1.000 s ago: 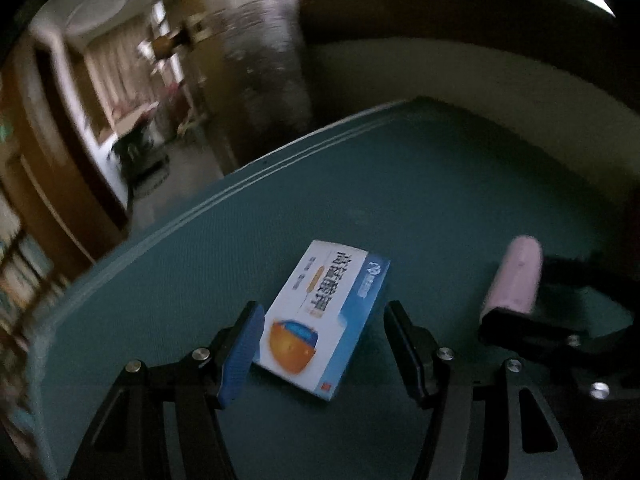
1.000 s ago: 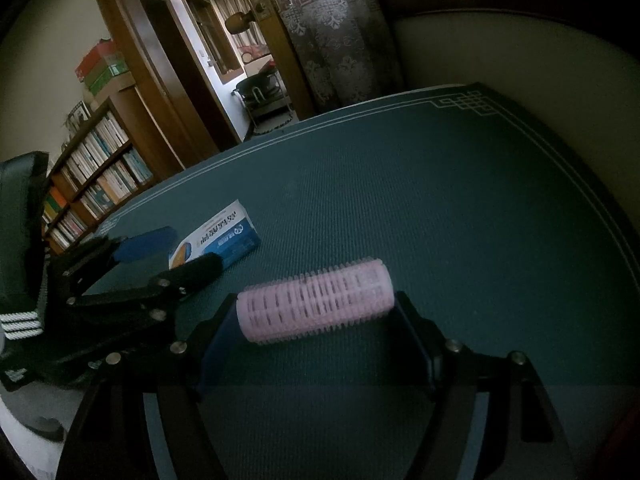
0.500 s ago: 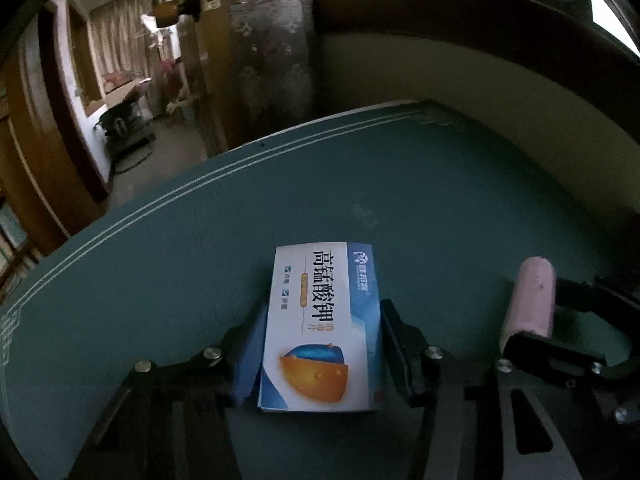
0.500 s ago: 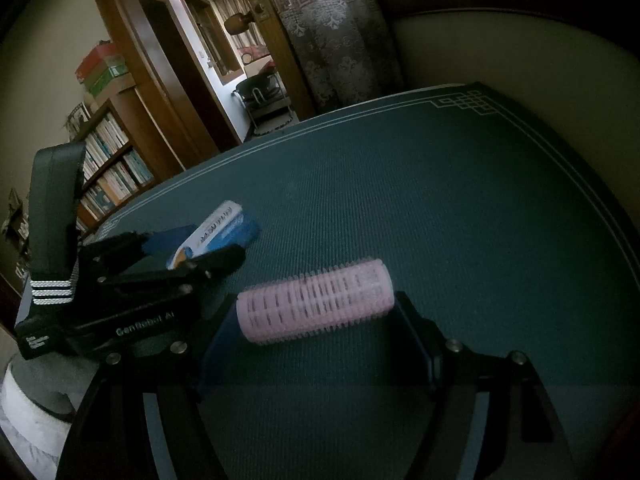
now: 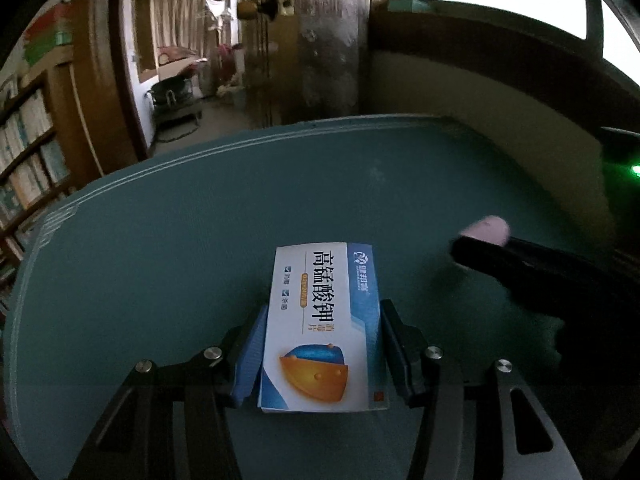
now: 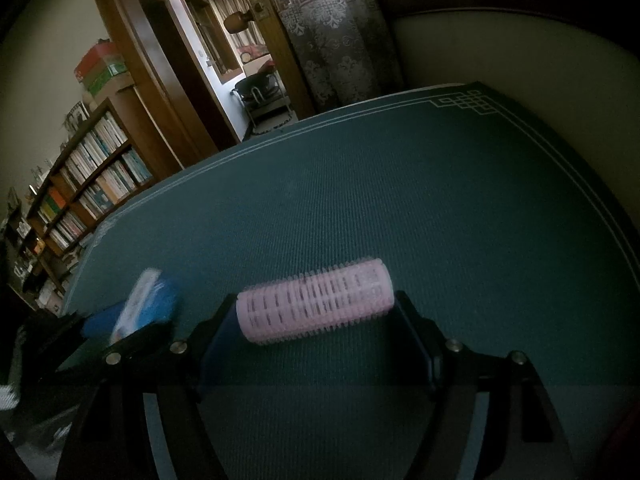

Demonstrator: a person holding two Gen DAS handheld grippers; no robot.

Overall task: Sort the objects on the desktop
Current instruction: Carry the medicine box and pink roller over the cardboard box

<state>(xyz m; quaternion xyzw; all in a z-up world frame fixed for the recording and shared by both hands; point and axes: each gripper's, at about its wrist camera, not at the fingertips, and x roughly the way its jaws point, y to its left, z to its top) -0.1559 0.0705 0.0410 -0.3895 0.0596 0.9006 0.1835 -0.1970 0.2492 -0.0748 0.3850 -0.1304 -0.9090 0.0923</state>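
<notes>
A white and blue medicine box with an orange picture sits between the fingers of my left gripper, which is shut on its long sides and holds it over the green table mat. My right gripper is shut on the two ends of a pink hair roller held crosswise. The roller's end and the right gripper's dark finger show at the right of the left wrist view. The box appears blurred at the left of the right wrist view.
The green mat has white border lines and a knot pattern in its far right corner. A bookshelf stands beyond the mat's left edge, a doorway and patterned curtain behind. A pale wall bounds the far right.
My left gripper closed from open around the box onto its sides and swung to face the doorway. The right gripper kept hold of the roller and shifted slightly.
</notes>
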